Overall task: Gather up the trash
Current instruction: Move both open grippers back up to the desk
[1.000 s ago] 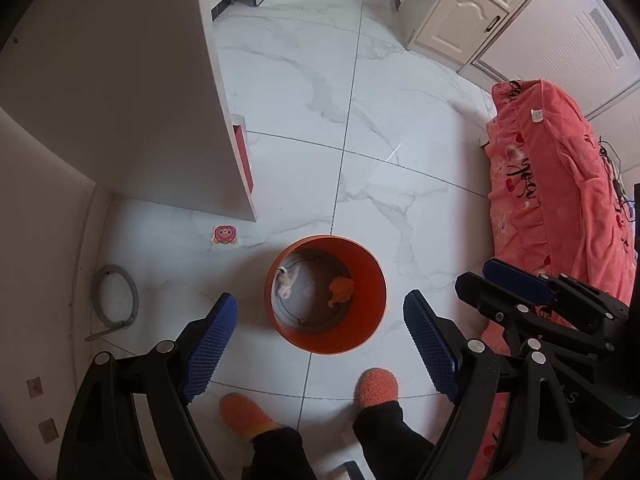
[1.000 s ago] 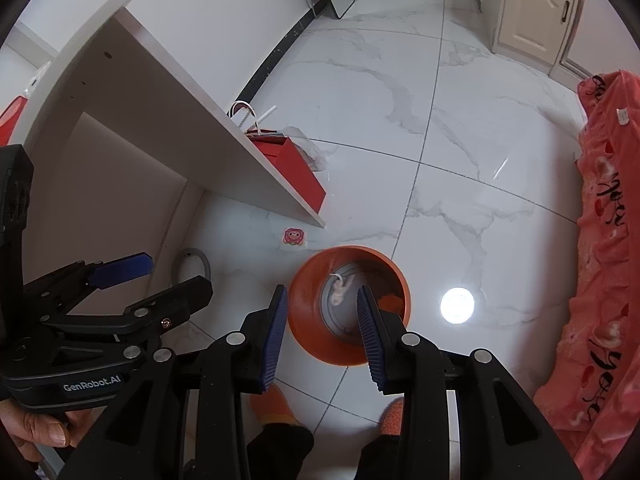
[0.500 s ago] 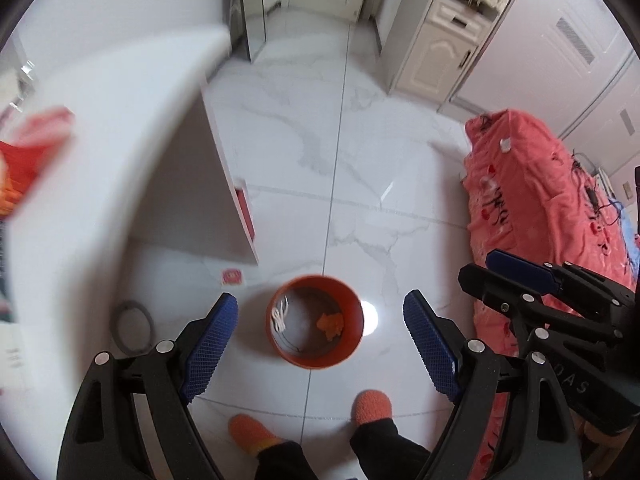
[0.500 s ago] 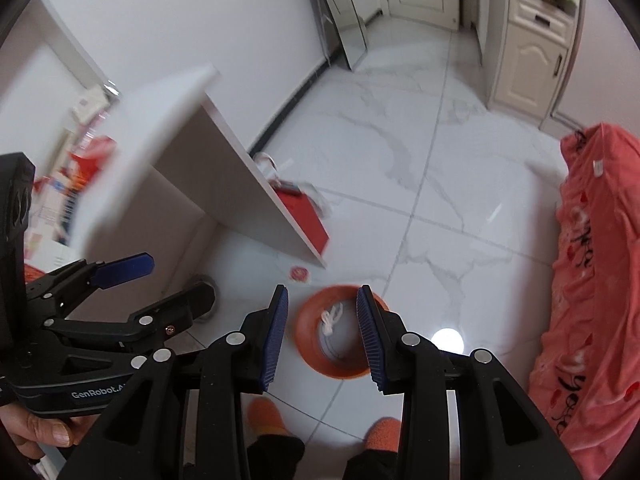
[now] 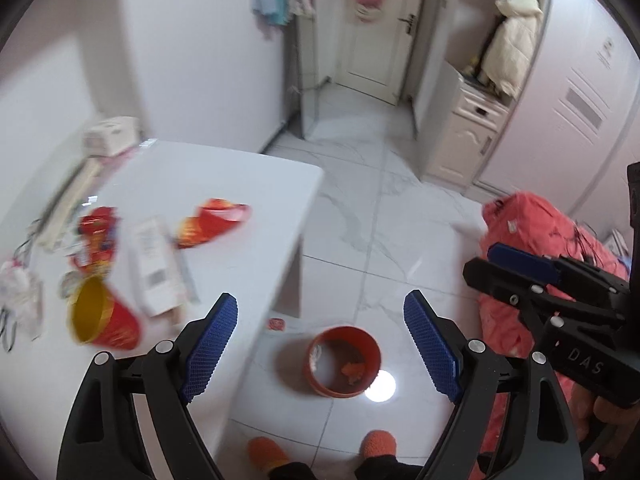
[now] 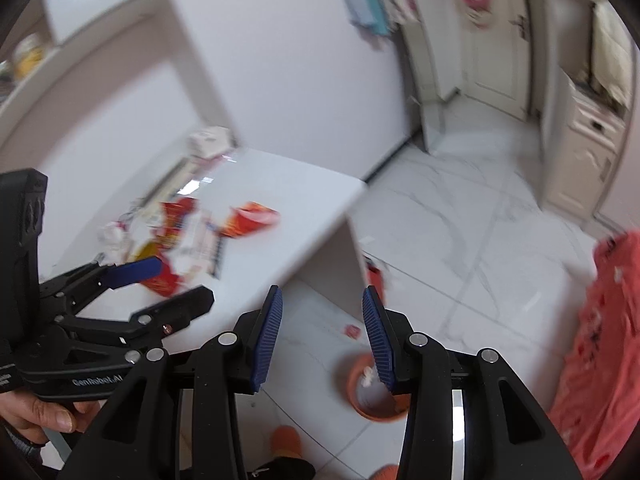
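Left wrist view shows the left gripper (image 5: 320,344) low in the frame with its blue pads spread wide and nothing between them, only floor and the orange bin (image 5: 344,362) beyond. That bin stands upright on the white marble floor (image 5: 360,240) at lower centre, mouth up, with a pale scrap and an orange scrap inside. On the white table (image 5: 240,184) at left lies the trash: a red paper cup (image 5: 102,322) tipped on its side, its yellow-lined mouth toward the left edge of the frame and its long axis running left to right; a crumpled red-orange wrapper (image 5: 214,222) lying long toward the upper right; a flat white carton (image 5: 158,266) running top to bottom. All of it is blurred. Right wrist view has the right gripper (image 6: 322,340) at bottom centre, its jaws having just been opening — now moderately parted and empty, the bin (image 6: 374,392) partly hidden behind the right-hand pad. A hand (image 6: 40,416) at lower left holds the other gripper's handle. Orange slippers (image 5: 376,444) show at the bottom edge, and a red bedspread (image 5: 532,240) fills the right side.
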Available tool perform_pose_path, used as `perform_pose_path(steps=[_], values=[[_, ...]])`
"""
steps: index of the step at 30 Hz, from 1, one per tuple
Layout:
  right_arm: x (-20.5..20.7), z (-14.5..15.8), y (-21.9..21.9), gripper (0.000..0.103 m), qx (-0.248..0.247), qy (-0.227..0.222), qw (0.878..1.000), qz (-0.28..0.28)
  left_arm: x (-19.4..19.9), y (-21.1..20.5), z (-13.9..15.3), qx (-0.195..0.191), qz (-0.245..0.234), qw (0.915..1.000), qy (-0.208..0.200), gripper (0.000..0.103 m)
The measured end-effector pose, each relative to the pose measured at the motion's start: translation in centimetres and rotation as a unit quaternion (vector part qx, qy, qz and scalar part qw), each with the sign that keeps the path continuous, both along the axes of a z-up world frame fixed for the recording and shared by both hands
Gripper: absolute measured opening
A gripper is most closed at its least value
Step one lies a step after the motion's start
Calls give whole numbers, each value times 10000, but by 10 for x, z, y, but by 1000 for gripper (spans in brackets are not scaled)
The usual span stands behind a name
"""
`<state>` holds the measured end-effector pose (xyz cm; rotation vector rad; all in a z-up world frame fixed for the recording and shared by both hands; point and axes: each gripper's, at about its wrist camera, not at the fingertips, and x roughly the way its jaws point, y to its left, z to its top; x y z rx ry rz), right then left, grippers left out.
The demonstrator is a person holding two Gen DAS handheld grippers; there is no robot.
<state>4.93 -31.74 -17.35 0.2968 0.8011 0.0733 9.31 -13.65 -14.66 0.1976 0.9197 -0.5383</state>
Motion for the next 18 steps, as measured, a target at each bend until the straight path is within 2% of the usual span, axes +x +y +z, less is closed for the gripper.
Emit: perform_pose_path(steps=[3, 9, 18], values=[[4, 20, 27, 43, -9, -204, 9992, 338, -8, 22, 15, -14, 321, 9993, -188, 89], [11, 47, 86, 43, -31, -475, 9931, 1076, -18, 80, 33, -56, 980, 9944, -386, 89], [27, 57, 164, 43, -47, -552, 9813, 1844, -25, 149, 39, -101, 1672, 9850, -411, 90]])
